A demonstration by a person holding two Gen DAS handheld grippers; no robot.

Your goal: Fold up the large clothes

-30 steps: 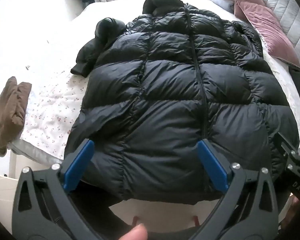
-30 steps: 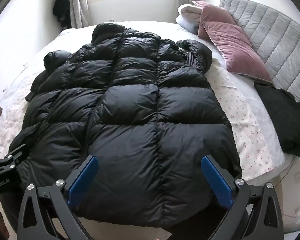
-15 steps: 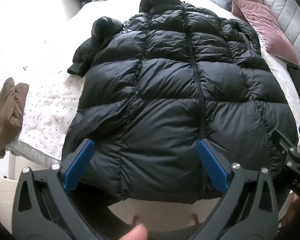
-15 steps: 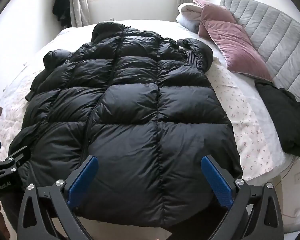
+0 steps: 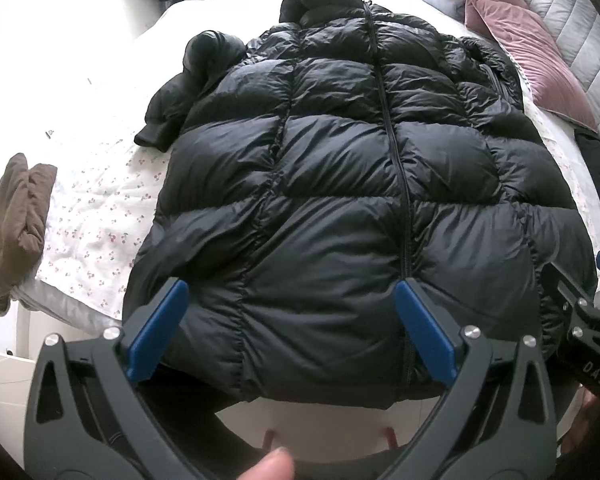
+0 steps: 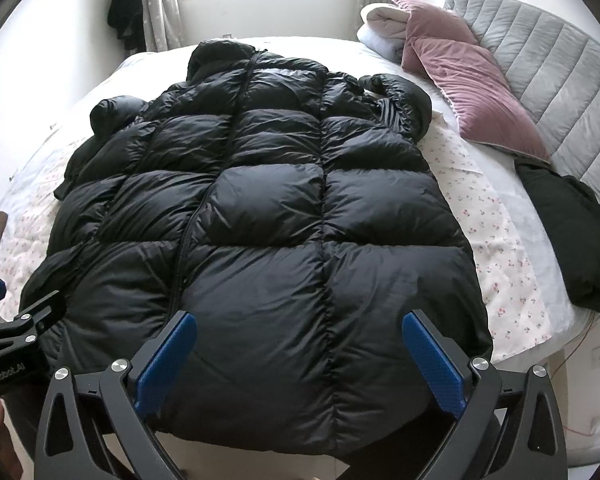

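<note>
Black puffer coat (image 5: 352, 184) lies flat, front up and zipped, lengthwise on the bed (image 6: 504, 248); hood at the far end, hem overhanging the near edge. Its 2 sleeves look tucked in along the sides, bunched near the shoulders. Left gripper (image 5: 288, 332) hovers spread wide above the hem, left of the zipper (image 5: 396, 168), holding nothing; right gripper (image 6: 300, 360) likewise agape over the hem's right half, empty. Judgement: fold not yet started; step in hand is taking the hem. To do it well, each gripper should bite a full thickness of hem at matching points either side of the zipper, close firmly since the slick padded shell may slip, then lift together toward the hood. Nearby: brown garment (image 5: 12, 228) left, pink pillow (image 6: 472, 92) and dark garment (image 6: 568, 236) right, well apart from the coat.
</note>
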